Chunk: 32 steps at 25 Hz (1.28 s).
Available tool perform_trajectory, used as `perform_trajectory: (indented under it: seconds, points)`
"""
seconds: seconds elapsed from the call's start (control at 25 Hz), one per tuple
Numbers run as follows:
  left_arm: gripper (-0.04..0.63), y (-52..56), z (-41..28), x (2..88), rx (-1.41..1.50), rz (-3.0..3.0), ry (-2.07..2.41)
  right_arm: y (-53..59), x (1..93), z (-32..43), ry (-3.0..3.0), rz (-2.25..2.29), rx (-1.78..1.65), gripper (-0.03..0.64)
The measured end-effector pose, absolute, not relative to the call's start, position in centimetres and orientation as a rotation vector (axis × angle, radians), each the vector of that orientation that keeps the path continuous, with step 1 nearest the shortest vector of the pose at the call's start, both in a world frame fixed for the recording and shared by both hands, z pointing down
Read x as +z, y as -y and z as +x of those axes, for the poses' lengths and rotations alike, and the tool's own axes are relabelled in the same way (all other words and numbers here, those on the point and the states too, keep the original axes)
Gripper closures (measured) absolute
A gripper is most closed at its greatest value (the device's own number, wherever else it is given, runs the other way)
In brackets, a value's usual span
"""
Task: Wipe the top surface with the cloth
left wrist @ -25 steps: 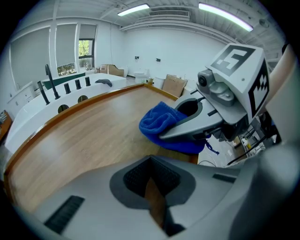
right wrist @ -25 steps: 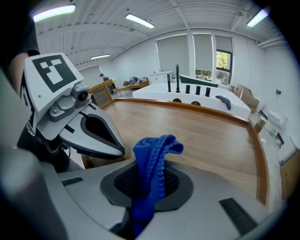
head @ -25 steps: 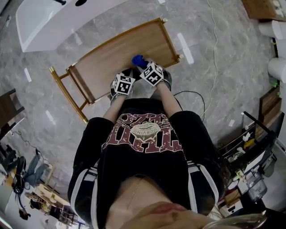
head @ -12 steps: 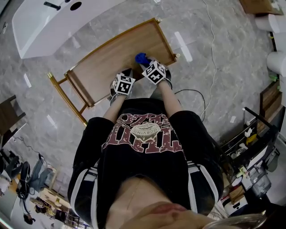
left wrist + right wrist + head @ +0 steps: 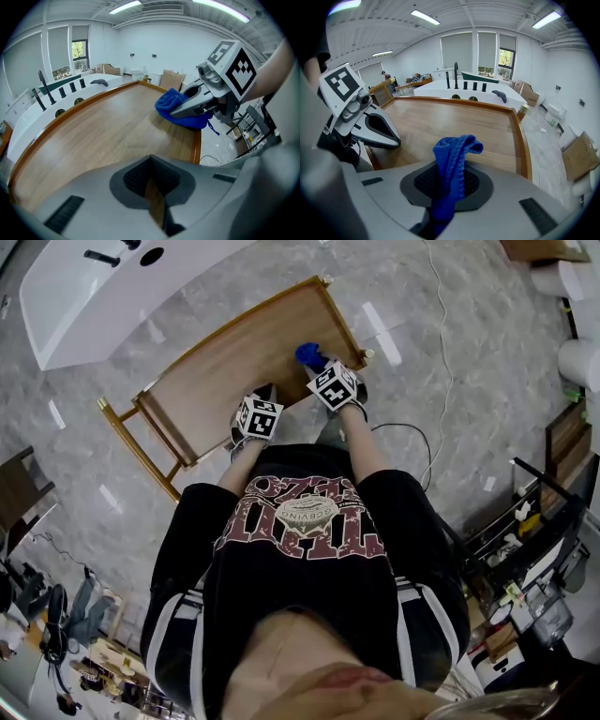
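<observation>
The wooden table top (image 5: 246,351) lies ahead of me, long and bare, edged by a raised rim (image 5: 520,140). Most of it stretches to my left, so I judge that the wiping has yet to cover that part. The blue cloth (image 5: 451,157) is near the right-hand end of the top, clamped between the jaws of my right gripper (image 5: 446,199). A loose fold stands up out of the jaws and the rest is bunched beneath, on the wood. My left gripper (image 5: 151,190) is drawn together on nothing, with only a sliver of wood showing between its jaws. It hangs over the near edge, beside the right one.

To wipe well:
1. I hold the clamp firm so the cloth cannot slip out
2. I tilt the right gripper until the bunched cloth, not the jaw tips, bears on the wood
3. I draw long, overlapping passes from this end toward the left, stopping short of the rim
4. I move the left gripper out of the path
</observation>
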State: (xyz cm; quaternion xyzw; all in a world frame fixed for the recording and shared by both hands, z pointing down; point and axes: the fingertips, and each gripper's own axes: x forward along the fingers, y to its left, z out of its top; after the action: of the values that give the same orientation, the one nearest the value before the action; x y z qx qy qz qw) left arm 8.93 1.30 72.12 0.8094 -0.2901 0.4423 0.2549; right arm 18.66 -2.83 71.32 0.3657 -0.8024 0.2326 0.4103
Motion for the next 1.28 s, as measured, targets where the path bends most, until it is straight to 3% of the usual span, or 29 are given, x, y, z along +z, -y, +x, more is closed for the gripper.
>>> perform_trajectory:
  seconds: [1.28]
  points:
    - [0.549,-0.8,8.5,72.1,1.032,2.169,0.873,2.8,71.0,28.6,1.749,1.186,0.579,0.558]
